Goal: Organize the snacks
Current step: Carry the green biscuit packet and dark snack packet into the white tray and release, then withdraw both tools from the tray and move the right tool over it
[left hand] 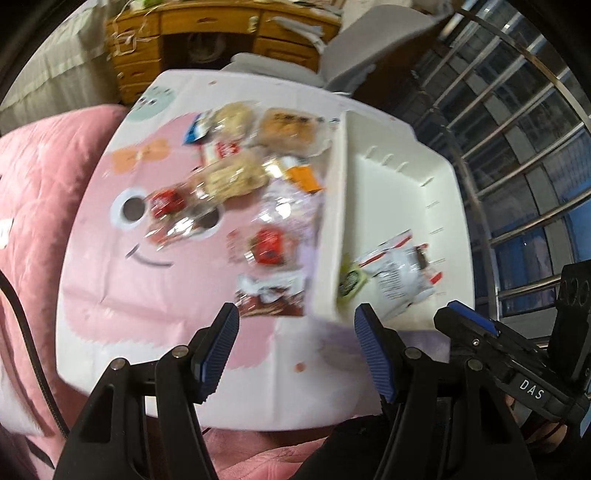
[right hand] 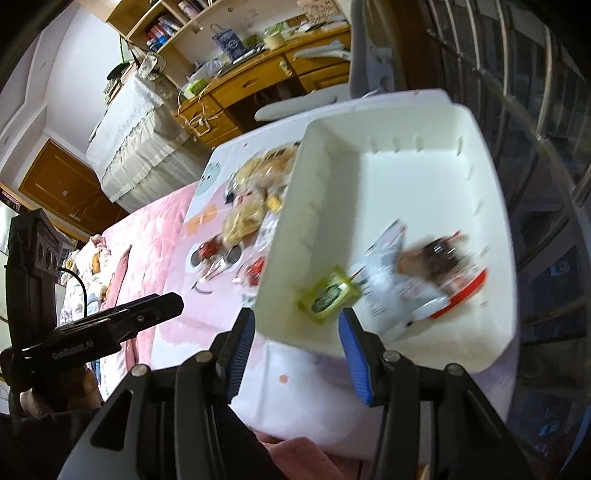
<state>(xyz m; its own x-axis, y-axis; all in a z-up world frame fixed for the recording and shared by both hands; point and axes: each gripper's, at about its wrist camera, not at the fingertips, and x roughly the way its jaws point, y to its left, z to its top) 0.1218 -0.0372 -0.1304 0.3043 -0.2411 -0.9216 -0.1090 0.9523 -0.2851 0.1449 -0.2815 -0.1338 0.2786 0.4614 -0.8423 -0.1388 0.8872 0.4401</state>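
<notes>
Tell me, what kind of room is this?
Probably a bedroom at home: a pink quilt covers a bed, a wooden desk with a bookshelf stands behind, and snacks sit on a small cartoon table.

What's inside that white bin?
In the bin: a small green packet and a white wrapped snack with red trim. Whatever lies under the wrapper is covered; blur hides its label.

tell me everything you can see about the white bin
The white bin is a rectangular open-top tub, plastic by the look of it, with short slots along its inner walls. It sits upright on the pink table, right of the loose snack pile. Inside lie a small green packet and a white-and-red snack bag. Neither gripper touches it.
</notes>
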